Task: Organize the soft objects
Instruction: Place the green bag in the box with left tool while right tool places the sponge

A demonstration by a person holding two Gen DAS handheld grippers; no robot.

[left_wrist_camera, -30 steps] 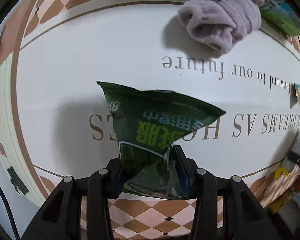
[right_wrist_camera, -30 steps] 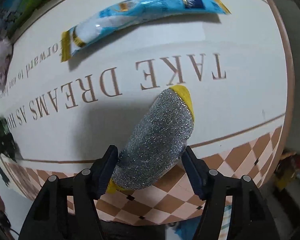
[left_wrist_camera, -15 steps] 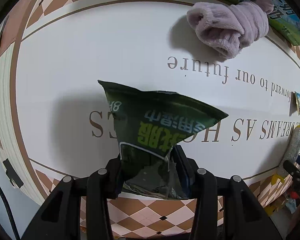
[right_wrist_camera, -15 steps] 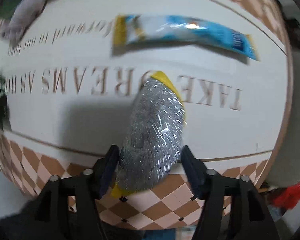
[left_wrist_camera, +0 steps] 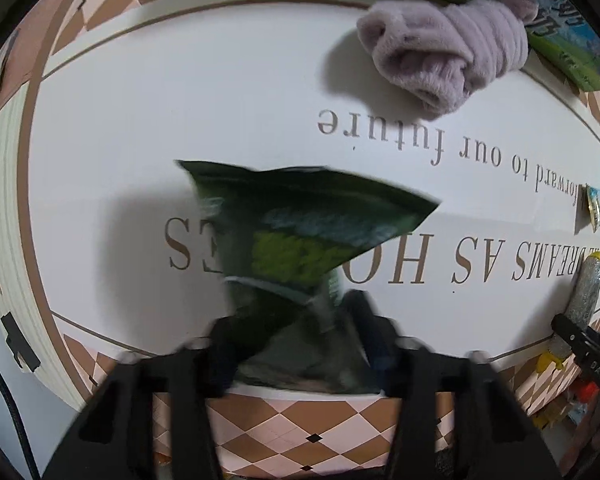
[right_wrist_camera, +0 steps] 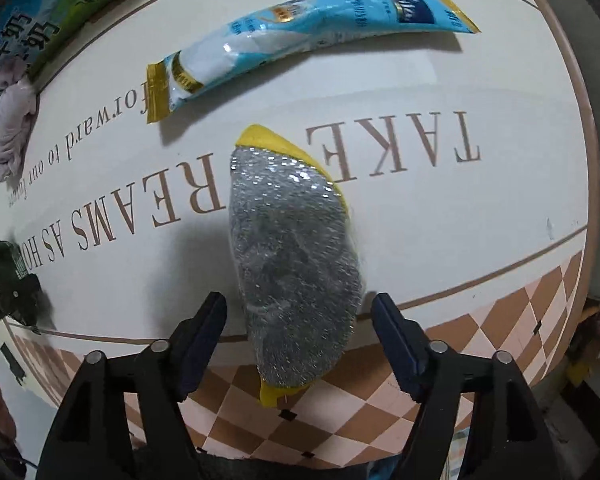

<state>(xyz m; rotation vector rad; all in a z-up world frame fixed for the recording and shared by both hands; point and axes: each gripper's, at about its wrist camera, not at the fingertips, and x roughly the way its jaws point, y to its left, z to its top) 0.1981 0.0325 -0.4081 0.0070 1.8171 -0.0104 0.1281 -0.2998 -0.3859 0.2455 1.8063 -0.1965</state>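
My left gripper (left_wrist_camera: 296,328) is shut on a dark green snack bag (left_wrist_camera: 300,232) and holds it over the white tablecloth (left_wrist_camera: 180,100); the view is blurred. My right gripper (right_wrist_camera: 300,312) is open, its jaws standing apart on either side of a silver and yellow scouring sponge (right_wrist_camera: 292,240) that lies on the table. The sponge also shows at the right edge of the left wrist view (left_wrist_camera: 586,292). A rolled lilac fluffy cloth (left_wrist_camera: 448,52) lies at the far side. A long blue packet (right_wrist_camera: 300,36) lies beyond the sponge.
The tablecloth has brown lettering and a checkered border (right_wrist_camera: 460,340) at the near edge. A green and blue printed box (left_wrist_camera: 560,8) stands along the far edge, behind the cloth. The left gripper and green bag show at the left of the right wrist view (right_wrist_camera: 8,280).
My right gripper has opened and let go of the sponge, which now lies on the table. My left gripper still holds the green bag and is moving, blurring the view.
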